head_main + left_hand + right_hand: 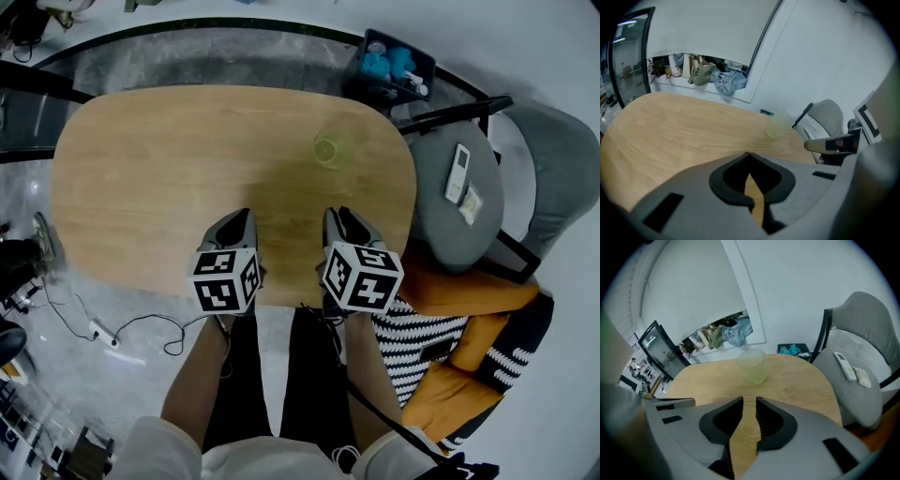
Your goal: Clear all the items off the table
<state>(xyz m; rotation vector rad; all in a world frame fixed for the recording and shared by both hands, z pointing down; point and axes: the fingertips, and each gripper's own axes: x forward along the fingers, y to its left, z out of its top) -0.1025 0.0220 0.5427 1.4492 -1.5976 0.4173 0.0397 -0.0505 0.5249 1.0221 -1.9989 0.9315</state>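
One cup [327, 149] stands on the table [150, 178], so the approach is likely in hand: left gripper [749, 154] clenched empty, right gripper [749, 401] slightly parted, needing wider jaws to straddle it.

Both grippers sit side by side in the lower middle of the head view, left gripper [244, 217] on the left and right gripper [335, 216] on the right. Both tilt forward and down, marker cubes [225, 279] facing the camera. Bare forearms [192, 384] reach up to them from the bottom edge. The left's jaws meet at the tips. The right's are cracked open by a narrow slit, gripping nothing.
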